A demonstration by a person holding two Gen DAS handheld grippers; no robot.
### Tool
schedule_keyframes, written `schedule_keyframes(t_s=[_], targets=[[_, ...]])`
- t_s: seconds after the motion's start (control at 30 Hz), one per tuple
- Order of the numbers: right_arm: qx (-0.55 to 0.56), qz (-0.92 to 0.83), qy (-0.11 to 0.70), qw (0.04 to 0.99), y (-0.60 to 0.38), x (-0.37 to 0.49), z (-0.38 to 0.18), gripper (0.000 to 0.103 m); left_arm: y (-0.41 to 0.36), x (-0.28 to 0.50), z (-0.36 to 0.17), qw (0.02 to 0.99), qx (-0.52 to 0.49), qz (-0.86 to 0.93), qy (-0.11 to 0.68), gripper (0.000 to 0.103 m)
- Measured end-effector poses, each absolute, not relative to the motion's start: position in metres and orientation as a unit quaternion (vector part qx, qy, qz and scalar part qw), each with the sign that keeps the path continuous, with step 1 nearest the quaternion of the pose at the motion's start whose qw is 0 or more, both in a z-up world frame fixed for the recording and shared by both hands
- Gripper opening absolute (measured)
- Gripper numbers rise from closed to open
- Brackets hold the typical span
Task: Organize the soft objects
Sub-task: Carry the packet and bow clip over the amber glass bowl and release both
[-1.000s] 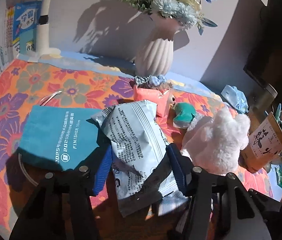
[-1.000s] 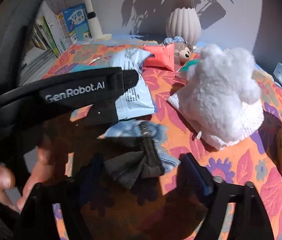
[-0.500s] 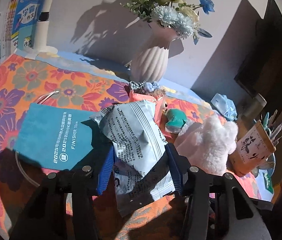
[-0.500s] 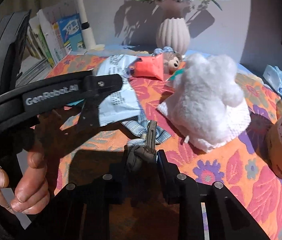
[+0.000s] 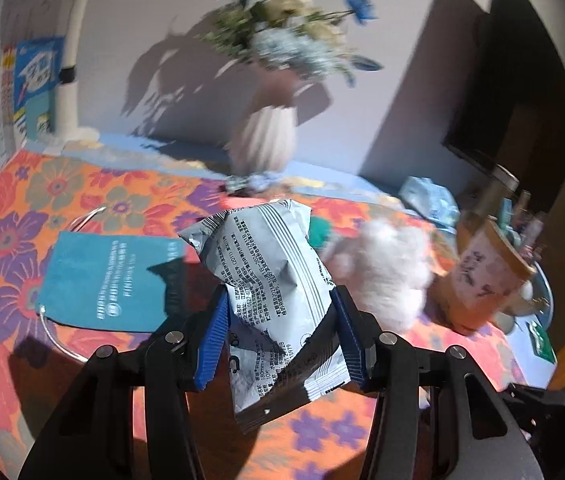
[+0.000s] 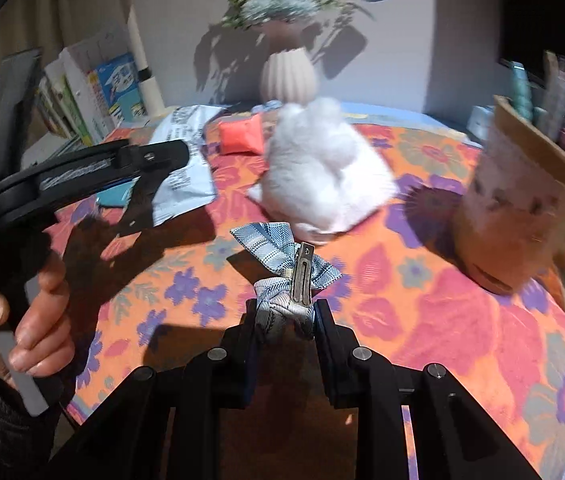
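My left gripper [image 5: 278,324] is shut on a grey printed plastic packet [image 5: 270,280], which hangs clear of the floral tablecloth [image 5: 22,248]. In the right wrist view my right gripper [image 6: 284,316] is shut on a blue plaid fabric bow with a metal hair clip [image 6: 286,264], lifted above the cloth. The same view shows the left gripper [image 6: 102,172] at left, gripped by a hand [image 6: 22,332], with the packet [image 6: 182,160] in it. A white plush toy [image 6: 322,176] sits mid-table, also in the left view [image 5: 386,272]. An orange-red soft pouch [image 6: 242,136] lies behind it.
A flat teal bag [image 5: 110,280] with a cord handle lies left. A ribbed vase [image 6: 288,80] with flowers stands at the back wall. Books [image 6: 94,92] and a white lamp post [image 6: 142,60] are back left. A brown paper cup holder [image 6: 522,208] with pens stands right.
The right gripper closed on the bow clip and lifted it off the cloth. The left gripper raised the packet off the table. Both views shifted toward the back wall.
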State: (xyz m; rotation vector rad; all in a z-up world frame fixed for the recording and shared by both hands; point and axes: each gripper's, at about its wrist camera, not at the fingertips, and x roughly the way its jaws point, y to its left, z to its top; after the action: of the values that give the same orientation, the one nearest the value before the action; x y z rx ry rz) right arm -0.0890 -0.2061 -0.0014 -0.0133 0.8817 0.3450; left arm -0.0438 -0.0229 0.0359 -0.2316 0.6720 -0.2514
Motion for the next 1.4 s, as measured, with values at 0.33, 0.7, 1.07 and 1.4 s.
schedule_keyframes(t_s=[0.33,0.7,1.07,1.4], targets=[[0.027,0.127,0.405,0.905,-0.252,-0.109,0.019,0.024,-0.077,-0.071,0.073,0.932,-0.075,-0.18,0.306,0.048],[0.096,0.087,0.392,0.911,-0.313,-0.133,0.033,0.024,-0.128,-0.1,0.092,0.928,-0.046,-0.225,0.293,0.048],[0.205,0.037,0.388,0.898,-0.391,-0.151,0.029,0.024,-0.183,-0.123,0.109,0.918,-0.005,-0.274,0.286,0.048],[0.225,-0.011,0.341,0.913,-0.447,-0.171,0.056,0.024,-0.259,-0.134,0.13,0.894,0.021,-0.349,0.279,0.048]])
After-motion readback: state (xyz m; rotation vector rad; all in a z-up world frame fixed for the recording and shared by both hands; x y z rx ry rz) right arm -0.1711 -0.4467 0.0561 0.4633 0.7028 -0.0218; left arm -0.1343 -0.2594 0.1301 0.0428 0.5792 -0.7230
